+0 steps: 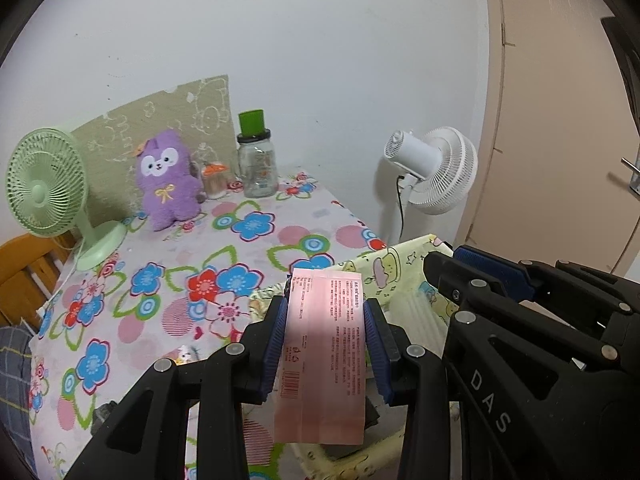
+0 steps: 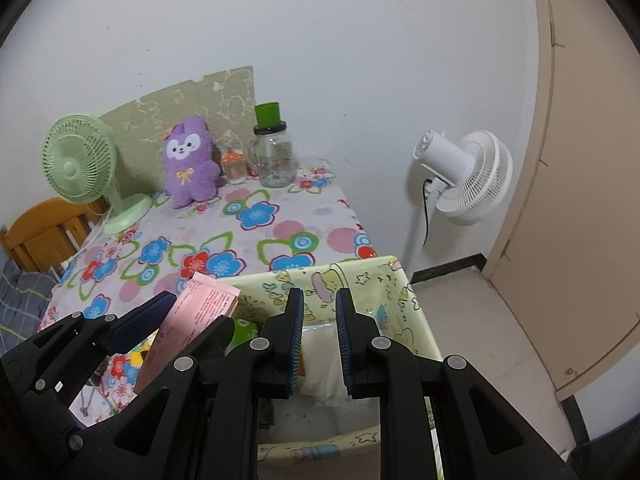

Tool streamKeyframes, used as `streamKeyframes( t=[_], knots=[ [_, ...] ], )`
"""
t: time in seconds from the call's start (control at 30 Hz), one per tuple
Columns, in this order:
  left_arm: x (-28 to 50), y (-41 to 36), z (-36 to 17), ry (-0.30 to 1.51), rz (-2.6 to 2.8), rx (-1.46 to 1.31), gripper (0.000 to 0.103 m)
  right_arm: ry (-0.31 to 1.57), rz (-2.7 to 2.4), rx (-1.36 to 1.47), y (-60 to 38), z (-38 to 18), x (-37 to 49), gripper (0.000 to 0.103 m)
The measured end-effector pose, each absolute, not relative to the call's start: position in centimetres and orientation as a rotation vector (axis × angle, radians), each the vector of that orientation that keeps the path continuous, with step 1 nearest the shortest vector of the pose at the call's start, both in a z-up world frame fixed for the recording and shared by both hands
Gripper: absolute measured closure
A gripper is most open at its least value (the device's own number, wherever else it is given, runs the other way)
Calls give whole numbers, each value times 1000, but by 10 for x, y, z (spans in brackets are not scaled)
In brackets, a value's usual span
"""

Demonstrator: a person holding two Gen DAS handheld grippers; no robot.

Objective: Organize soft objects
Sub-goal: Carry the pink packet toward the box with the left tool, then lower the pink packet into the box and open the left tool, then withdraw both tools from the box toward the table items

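Both views are fisheye, each looking forward and downward along its own gripper's black fingers, which fill the lower part of the frame. The left wrist view looks past the left gripper [image 1: 326, 340], with the right gripper [image 1: 472, 264] entering at the lower right. The right wrist view looks past the right gripper [image 2: 319, 340], with the left gripper [image 2: 188, 320] at the lower left, so the two cameras sit close side by side. Both face the same white wall and share the floral tablecloth [image 1: 256, 240] [image 2: 256, 224], the purple plush [image 1: 168, 180] [image 2: 190, 162] in the upper left, the green fan [image 1: 46, 188] [image 2: 80, 160], the white fan [image 1: 436, 172] [image 2: 468, 178] at the right, and the yellow bin [image 1: 400, 276] [image 2: 360, 280] close below
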State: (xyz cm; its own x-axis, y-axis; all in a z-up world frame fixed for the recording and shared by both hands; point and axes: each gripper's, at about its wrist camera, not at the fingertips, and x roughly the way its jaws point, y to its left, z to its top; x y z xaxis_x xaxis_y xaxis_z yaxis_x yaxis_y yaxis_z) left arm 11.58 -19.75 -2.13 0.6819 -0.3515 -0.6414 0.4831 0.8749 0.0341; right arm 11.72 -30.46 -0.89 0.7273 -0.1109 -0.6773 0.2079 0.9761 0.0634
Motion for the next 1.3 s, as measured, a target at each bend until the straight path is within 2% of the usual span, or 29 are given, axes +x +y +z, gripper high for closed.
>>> streamKeyframes(
  t=[0.23, 0.3, 0.33, 0.37, 0.4, 0.47, 0.57, 0.83, 1.3],
  knots=[
    [123, -207, -30, 703, -498, 196, 62, 756, -183, 151, -315, -17, 121, 83],
    [125, -210, -32, 714, -508, 200, 53, 773, -189, 149, -318, -20, 123, 83],
    [126, -212, -34, 722, -509, 206, 36, 781, -195, 148, -319, -22, 125, 82],
    [126, -213, -35, 725, -509, 211, 21, 789, -201, 149, -320, -23, 126, 73],
    [125, -214, -35, 724, -510, 213, 18, 791, -203, 155, -321, -24, 126, 64],
    [122, -215, -34, 707, -503, 223, 16, 777, -217, 180, -324, -23, 122, 41],
    [117, -212, -29, 693, -523, 213, 9, 753, -207, 219, -327, -22, 117, 31],
    [113, -186, -23, 669, -476, 209, 2, 742, -194, 176, -301, -15, 114, 25],
    [107, -116, -17, 660, -388, 175, 0, 722, -130, 143, -234, -5, 108, 23]
  ],
)
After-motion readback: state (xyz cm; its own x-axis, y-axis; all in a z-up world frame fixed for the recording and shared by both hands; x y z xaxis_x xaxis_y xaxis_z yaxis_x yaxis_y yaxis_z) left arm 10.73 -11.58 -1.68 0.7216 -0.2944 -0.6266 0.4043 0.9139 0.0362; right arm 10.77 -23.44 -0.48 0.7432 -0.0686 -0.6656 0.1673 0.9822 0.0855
